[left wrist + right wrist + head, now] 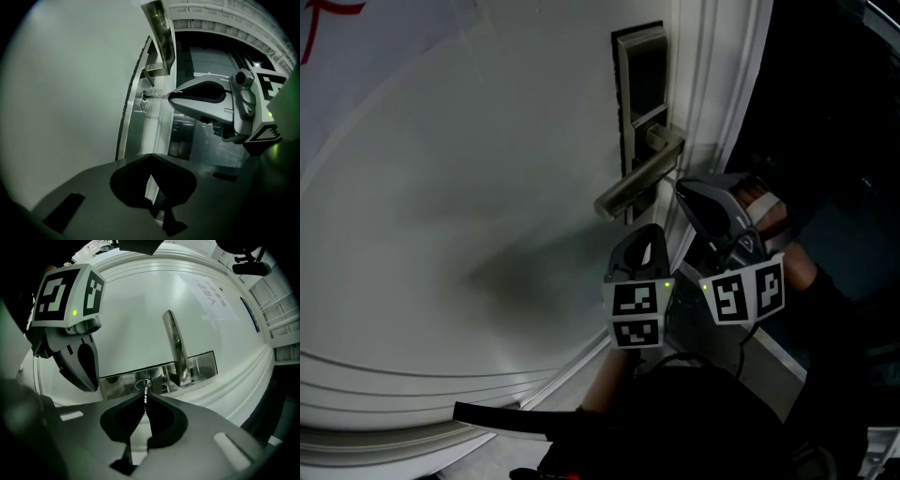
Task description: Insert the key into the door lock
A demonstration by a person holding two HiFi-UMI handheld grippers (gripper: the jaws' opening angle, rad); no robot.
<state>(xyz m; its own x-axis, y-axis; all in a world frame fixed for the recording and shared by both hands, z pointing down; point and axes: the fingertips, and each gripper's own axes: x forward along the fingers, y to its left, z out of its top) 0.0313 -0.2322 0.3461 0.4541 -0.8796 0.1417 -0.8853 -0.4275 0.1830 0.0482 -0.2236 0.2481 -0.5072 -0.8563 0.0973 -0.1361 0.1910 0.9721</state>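
A white door (pixel 469 187) carries a metal lock plate (pixel 639 66) with a lever handle (pixel 639 183). My right gripper (pixel 145 398) is shut on a thin metal key (pixel 146 391). The key's tip sits at the round keyhole (pixel 143 384) just left of the handle (pixel 177 350). From the left gripper view the key (pixel 158 96) runs level from the right gripper (pixel 171 96) to the keyhole (pixel 144 99); how deep it sits I cannot tell. My left gripper (pixel 150 158) hangs below the lock, shut on nothing, away from the door face. Its marker cube (pixel 636 314) shows in the head view.
The door's edge and moulded frame (pixel 722 94) run just right of the lock. Beyond it lies a dark opening (pixel 834 112). The right gripper's marker cube (pixel 745 291) and a hand (pixel 769 211) sit close beside the left gripper, under the handle.
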